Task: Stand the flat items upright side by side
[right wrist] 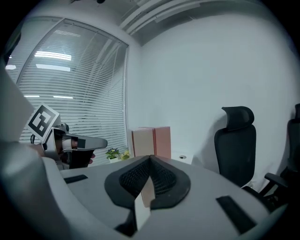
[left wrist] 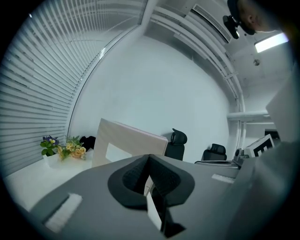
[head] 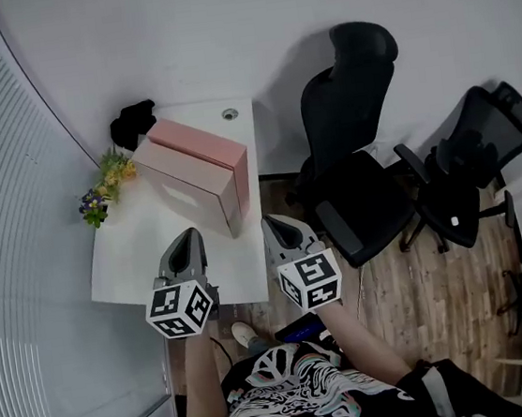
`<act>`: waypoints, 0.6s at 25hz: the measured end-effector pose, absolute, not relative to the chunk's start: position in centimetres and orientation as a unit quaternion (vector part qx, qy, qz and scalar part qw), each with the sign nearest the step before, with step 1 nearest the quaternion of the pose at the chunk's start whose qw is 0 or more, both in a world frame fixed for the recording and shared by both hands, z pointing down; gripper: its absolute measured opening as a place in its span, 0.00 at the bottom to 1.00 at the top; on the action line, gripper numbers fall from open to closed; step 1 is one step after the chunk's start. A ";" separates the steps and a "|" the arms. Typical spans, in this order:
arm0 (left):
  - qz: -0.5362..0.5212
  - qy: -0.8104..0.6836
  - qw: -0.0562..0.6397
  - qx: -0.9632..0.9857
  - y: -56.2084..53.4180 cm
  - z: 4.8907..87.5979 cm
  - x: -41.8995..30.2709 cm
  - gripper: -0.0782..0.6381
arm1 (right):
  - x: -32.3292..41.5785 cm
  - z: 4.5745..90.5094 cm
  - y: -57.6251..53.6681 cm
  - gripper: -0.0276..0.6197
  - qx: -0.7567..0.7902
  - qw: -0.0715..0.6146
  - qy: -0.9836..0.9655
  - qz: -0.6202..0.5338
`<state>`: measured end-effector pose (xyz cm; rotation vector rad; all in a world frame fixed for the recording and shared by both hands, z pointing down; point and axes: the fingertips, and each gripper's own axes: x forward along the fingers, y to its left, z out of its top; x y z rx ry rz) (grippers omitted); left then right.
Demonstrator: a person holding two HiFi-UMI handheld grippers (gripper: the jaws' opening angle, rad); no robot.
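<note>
Mid-frame on white table (head: 122,267): two pink boxes (head: 201,168) upright, side by side, touching. Just below them in frame, left gripper (head: 187,240) and right gripper (head: 277,227), both jaws closed, empty, clear of boxes.

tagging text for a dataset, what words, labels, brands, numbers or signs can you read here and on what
No readable words or numbers anywhere.
Left claw and right claw: cubes bear black-and-white square codes, no letters.
Pink boxes: pale panel on one face, no print legible.
Shirt: swirling print, no letters made out.
</note>
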<state>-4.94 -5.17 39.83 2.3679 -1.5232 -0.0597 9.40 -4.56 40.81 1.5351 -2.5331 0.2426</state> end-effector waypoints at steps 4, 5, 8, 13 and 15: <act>-0.017 -0.543 0.162 0.824 -3.8 39.6 -3.5 0.11 | 11.5 40.5 -3.2 0.05 0.512 0.074 -0.852 0.086; -0.017 -0.543 0.163 0.823 -3.3 39.4 -3.0 0.11 | 12.3 40.5 -2.8 0.05 0.513 0.073 -0.851 0.089; -0.023 -0.546 0.157 0.823 -1.9 38.7 -1.7 0.11 | 14.1 40.5 -1.7 0.05 0.517 0.073 -0.847 0.095; -0.026 -0.556 0.141 0.819 -0.4 38.7 -0.8 0.11 | 15.4 40.7 -0.6 0.05 0.519 0.069 -0.847 0.087; -0.022 -0.557 0.139 0.819 0.1 38.8 -0.3 0.11 | 16.0 40.6 -0.2 0.05 0.520 0.068 -0.847 0.086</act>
